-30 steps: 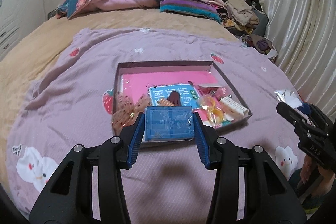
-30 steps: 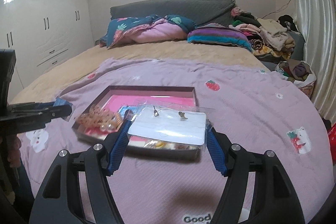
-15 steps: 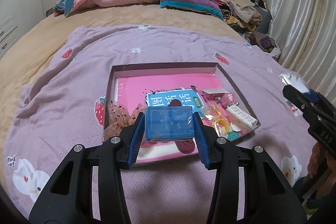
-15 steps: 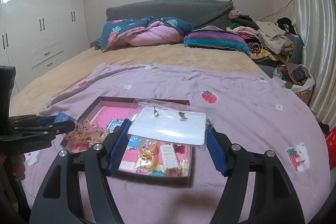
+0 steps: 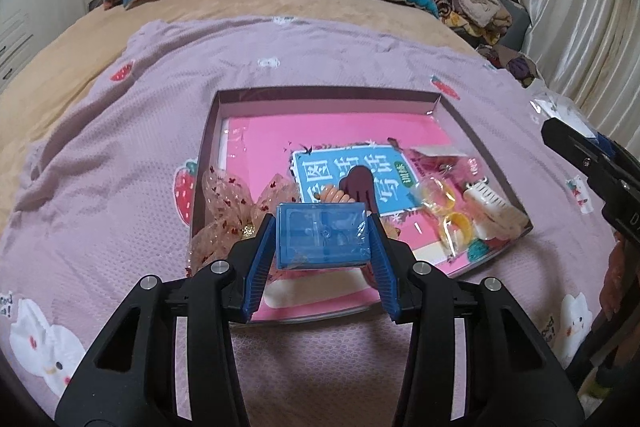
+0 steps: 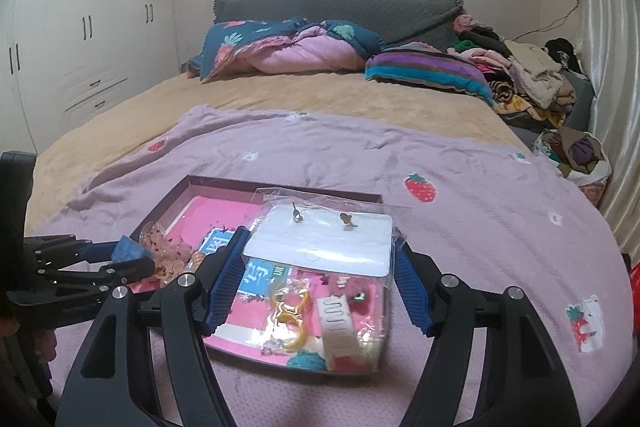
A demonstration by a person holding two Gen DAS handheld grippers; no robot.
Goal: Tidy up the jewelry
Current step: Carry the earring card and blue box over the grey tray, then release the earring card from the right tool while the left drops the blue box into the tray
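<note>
Gripping a blue packet (image 5: 322, 233) at lower center of its view, the left gripper (image 5: 322, 247) hangs over the tray (image 5: 320, 95) on the purple blanket (image 5: 120, 147). Low in the right view, the right gripper (image 6: 316, 275) clamps an earring card (image 6: 318, 243) above that tray's lower right part.

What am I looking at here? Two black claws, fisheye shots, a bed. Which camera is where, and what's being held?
There is no robot. A person holds a two-finger gripper in each hand, and each gripper carries a fisheye camera looking forward along its fingers.

In the left wrist view, the left gripper is shut on a small blue box. In the right wrist view, the right gripper is shut on a clear bag holding a white card with two earrings.

Both hang over a shallow tray on a purple blanket on the bed. In the tray lie a pink book, a bow, yellow rings and a white hair clip.
</note>
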